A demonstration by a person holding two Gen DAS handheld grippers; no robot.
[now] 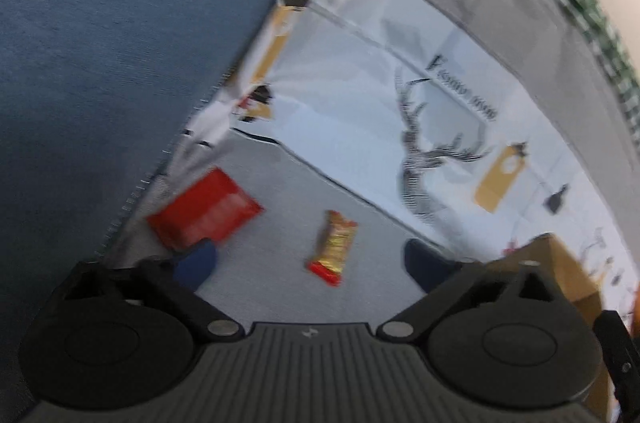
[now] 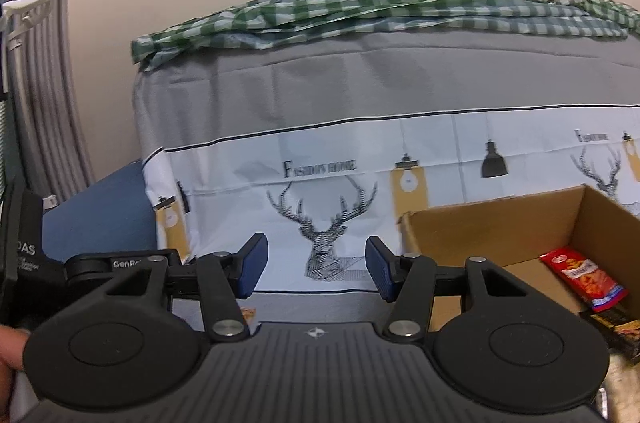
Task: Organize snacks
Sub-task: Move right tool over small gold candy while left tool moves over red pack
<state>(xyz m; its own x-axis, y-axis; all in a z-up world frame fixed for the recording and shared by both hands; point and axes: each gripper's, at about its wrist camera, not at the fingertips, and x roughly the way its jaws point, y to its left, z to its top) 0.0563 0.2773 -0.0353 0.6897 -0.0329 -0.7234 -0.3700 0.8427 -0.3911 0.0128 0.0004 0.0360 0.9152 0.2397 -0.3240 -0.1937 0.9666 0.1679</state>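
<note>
- Red packet (image 1: 204,213) and gold-and-red snack bar (image 1: 332,247) lie apart on the grey worktop (image 1: 280,287).
- Left gripper (image 1: 308,263) hangs above them, fingers wide, holding nothing.
- Right gripper (image 2: 314,265): fingers partly spread, empty.
- Cardboard box (image 2: 492,227) holds a red snack pouch (image 2: 582,279).
</note>
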